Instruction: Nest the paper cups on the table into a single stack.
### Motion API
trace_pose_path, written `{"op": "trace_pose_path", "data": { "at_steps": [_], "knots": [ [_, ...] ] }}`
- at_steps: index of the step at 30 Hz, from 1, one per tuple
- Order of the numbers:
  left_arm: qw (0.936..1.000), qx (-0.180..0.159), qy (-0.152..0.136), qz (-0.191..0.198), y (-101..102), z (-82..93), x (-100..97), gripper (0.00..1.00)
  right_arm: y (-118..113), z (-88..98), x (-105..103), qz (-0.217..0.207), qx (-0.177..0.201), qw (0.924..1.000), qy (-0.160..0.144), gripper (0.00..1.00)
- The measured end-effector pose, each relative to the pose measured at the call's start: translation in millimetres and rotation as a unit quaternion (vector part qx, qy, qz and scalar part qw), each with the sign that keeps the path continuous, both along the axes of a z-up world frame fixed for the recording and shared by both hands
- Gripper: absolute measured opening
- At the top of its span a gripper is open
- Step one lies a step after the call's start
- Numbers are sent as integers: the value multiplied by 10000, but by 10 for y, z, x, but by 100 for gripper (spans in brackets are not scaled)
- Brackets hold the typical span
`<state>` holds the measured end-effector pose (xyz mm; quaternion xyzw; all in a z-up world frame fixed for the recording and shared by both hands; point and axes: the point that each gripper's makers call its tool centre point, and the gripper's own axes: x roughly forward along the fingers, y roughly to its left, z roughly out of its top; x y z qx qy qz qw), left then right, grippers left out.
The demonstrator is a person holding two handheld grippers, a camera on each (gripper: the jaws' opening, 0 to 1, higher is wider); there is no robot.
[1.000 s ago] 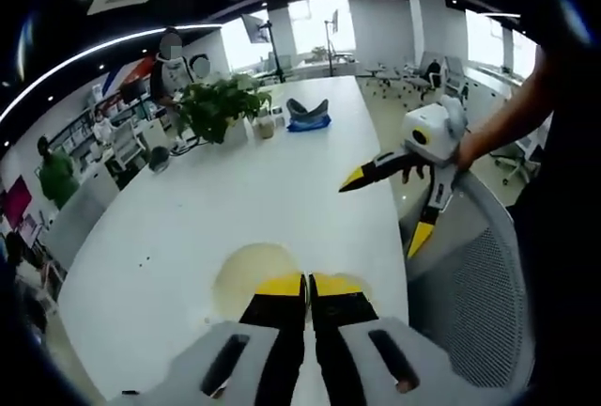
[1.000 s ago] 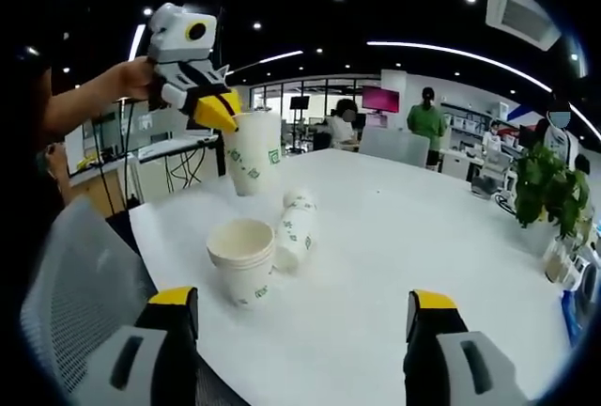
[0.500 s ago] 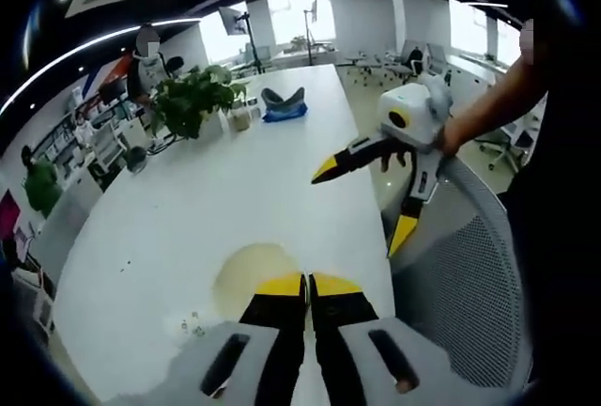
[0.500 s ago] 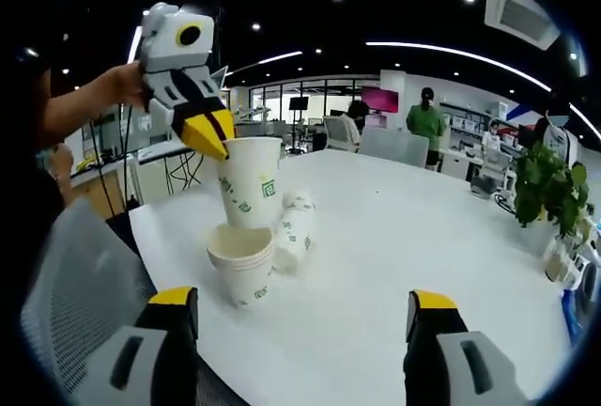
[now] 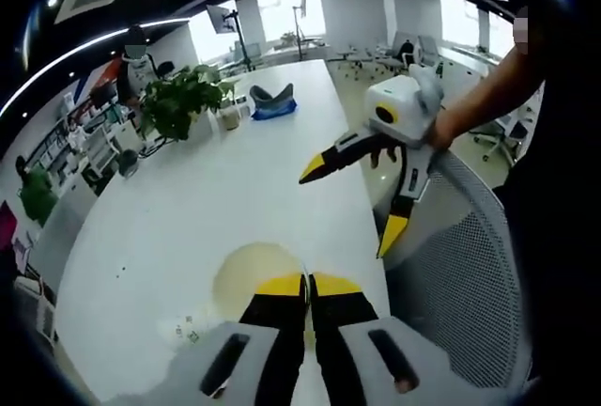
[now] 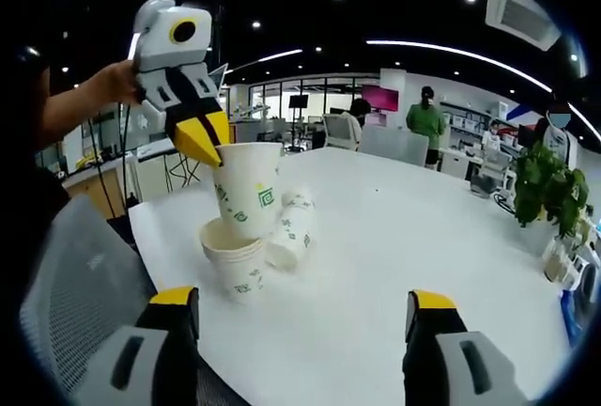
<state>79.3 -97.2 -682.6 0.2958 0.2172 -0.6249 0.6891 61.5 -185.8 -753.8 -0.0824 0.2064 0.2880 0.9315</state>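
Observation:
My left gripper (image 6: 205,143) is shut on the rim of a white paper cup (image 6: 246,190) with green marks. The cup hangs tilted, its bottom dipping into the mouth of a short stack of cups (image 6: 233,263) on the white table (image 6: 423,227). Another cup (image 6: 291,227) lies on its side just behind the stack. In the left gripper view the shut left gripper (image 5: 308,279) pinches the cup's rim, and the cup's pale inside (image 5: 249,270) shows beyond it. My right gripper (image 6: 302,301) is open and holds nothing, a short way in front of the stack. It also shows as the right gripper (image 5: 346,210), jaws spread.
A grey mesh chair (image 6: 75,274) stands at the table's near edge, seen as the chair (image 5: 460,274) too. A potted plant (image 5: 174,101) and small items sit at the table's far end. People stand by desks in the background.
The left gripper has lowered its cup from above the stack until the cup's bottom enters the top cup. The stack has leaned slightly. The right gripper has stayed open and still.

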Motion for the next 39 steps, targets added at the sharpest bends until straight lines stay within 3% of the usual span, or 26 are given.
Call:
{"op": "trace_pose_path", "data": {
  "at_steps": [14,27,36,39],
  "knots": [
    [9997,219,-15,-47,74,-66,-65,0,8,-17,-6,20,-35,10000,41,92],
    [9995,310,-25,-44,119,-23,-143,0,8,-45,-13,52,-95,9999,83,91],
    [9994,331,139,-27,97,-164,-167,0,5,-62,-19,61,-127,9998,111,91],
    [9990,376,247,14,95,-286,-163,0,-1,-69,-18,57,-151,9998,115,90]
  ]
}}
